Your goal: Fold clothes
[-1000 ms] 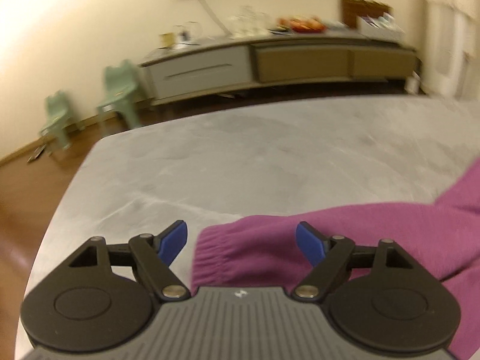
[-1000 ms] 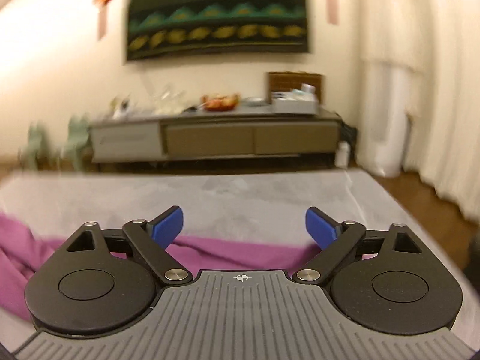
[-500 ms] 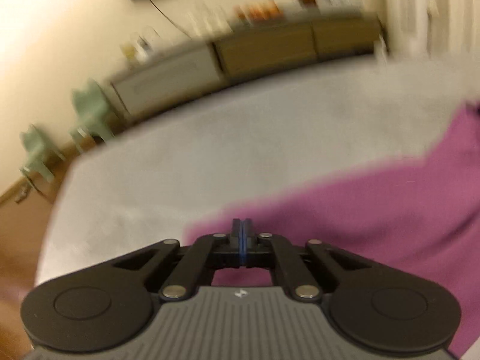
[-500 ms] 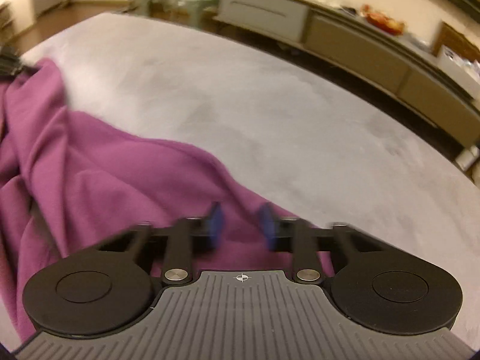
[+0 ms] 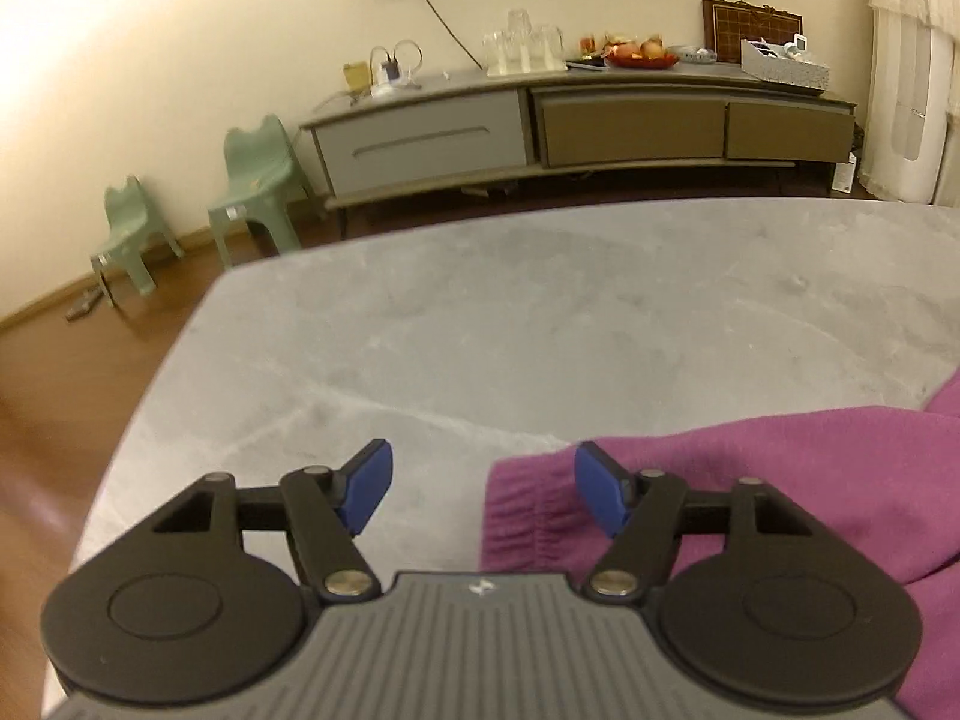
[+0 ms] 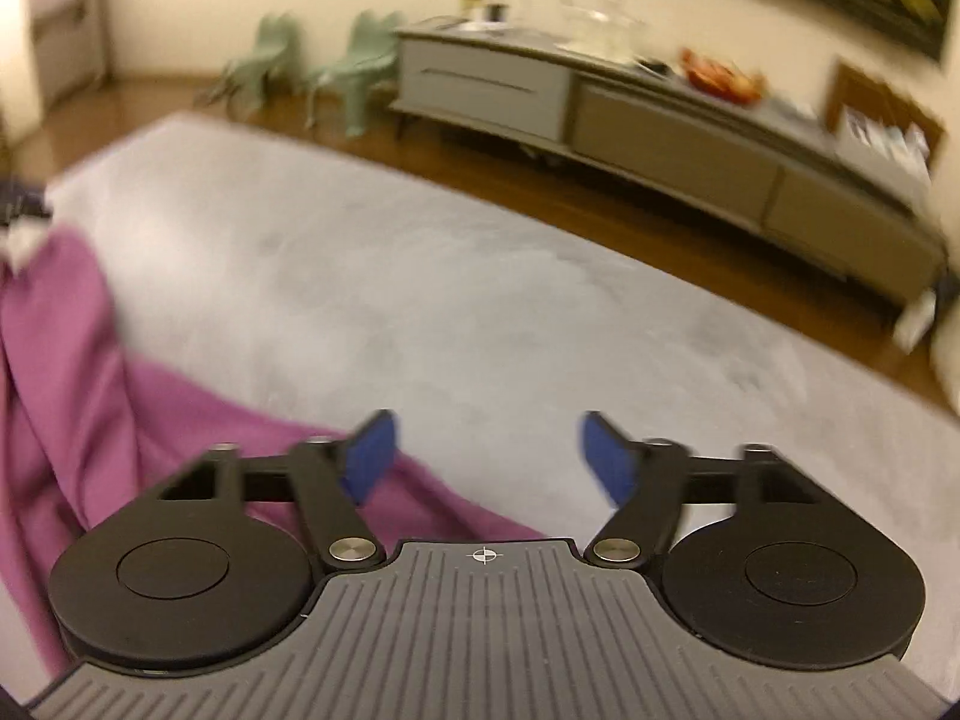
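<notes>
**Purple garment on the grey surface, both grippers open**

A purple garment (image 5: 750,480) of soft, thick knit lies on a grey surface (image 5: 510,324) that looks matte and slightly mottled, with a rounded corner. The garment's end has a gathered, ribbed cuff (image 5: 528,516).

The left gripper (image 5: 483,492) has just been opening; its blue pads stand apart, and the cuff lies under the space between them, beside the right pad, not pinched.

The right gripper (image 6: 486,456) has also just been opening. Its fingers are wide apart over the bare surface, with the garment's edge (image 6: 180,438) under the left finger.

On the long low cabinet (image 5: 570,120) behind stand clear glasses, a red dish with fruit (image 5: 642,57) and a grey box (image 5: 786,69); what the box holds I cannot tell. Two green plastic chairs (image 5: 252,180) stand on the wooden floor.
</notes>
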A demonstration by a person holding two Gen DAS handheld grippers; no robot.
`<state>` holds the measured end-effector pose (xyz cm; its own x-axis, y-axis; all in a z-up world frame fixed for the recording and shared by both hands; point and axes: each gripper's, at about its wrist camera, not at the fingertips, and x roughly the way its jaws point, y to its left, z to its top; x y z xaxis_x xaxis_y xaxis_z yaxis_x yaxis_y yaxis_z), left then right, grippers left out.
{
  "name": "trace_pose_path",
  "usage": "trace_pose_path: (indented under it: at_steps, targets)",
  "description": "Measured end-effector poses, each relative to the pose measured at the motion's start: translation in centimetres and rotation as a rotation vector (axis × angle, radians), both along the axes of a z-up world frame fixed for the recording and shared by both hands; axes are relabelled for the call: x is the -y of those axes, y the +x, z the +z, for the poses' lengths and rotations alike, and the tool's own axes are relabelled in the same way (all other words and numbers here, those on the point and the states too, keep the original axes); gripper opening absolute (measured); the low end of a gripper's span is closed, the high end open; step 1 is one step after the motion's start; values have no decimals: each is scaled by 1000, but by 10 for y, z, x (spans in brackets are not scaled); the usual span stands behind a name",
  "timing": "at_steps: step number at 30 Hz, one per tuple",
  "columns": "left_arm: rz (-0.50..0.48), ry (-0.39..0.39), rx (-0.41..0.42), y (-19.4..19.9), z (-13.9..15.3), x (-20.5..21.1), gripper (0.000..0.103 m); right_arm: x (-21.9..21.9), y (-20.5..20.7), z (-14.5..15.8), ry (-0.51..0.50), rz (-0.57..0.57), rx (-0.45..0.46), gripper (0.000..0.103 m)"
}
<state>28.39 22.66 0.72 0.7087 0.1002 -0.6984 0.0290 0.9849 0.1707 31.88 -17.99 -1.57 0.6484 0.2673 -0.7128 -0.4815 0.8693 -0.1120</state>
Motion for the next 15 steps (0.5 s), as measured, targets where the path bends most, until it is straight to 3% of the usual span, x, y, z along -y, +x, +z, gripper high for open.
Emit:
trace_pose_path:
  at_steps: [1,3,6,9,11,12,13,14,15]
  targets:
    - [5,-11,-10,1,-1,-2,69,-6,0,-6,-10,7,-1,89]
    - [14,-47,-40,4,-3,-6,80,-9,1,-15,-19,25,-34,89]
    - [10,-112,-91,5,-10,-11,83,-11,0,-28,-33,52,-88,88]
    - [-33,-136,-138,5,-18,-5,84,-9,-6,-32,-6,57,-136,80]
    - [-97,-135,-162,0,-22,7,84,-7,-6,-30,15,59,-166,63]
    - [-128,-129,-171,-2,-23,13,83,-7,-9,-28,11,73,-175,48]
    - [-150,-114,-174,-3,-25,18,80,-8,-13,-26,14,93,-193,33]
    - [-171,-98,-175,-4,-26,24,67,-9,-12,-23,7,113,-200,27]
    - [-195,-93,-172,-5,-26,28,42,-11,-11,-20,-4,133,-203,19]
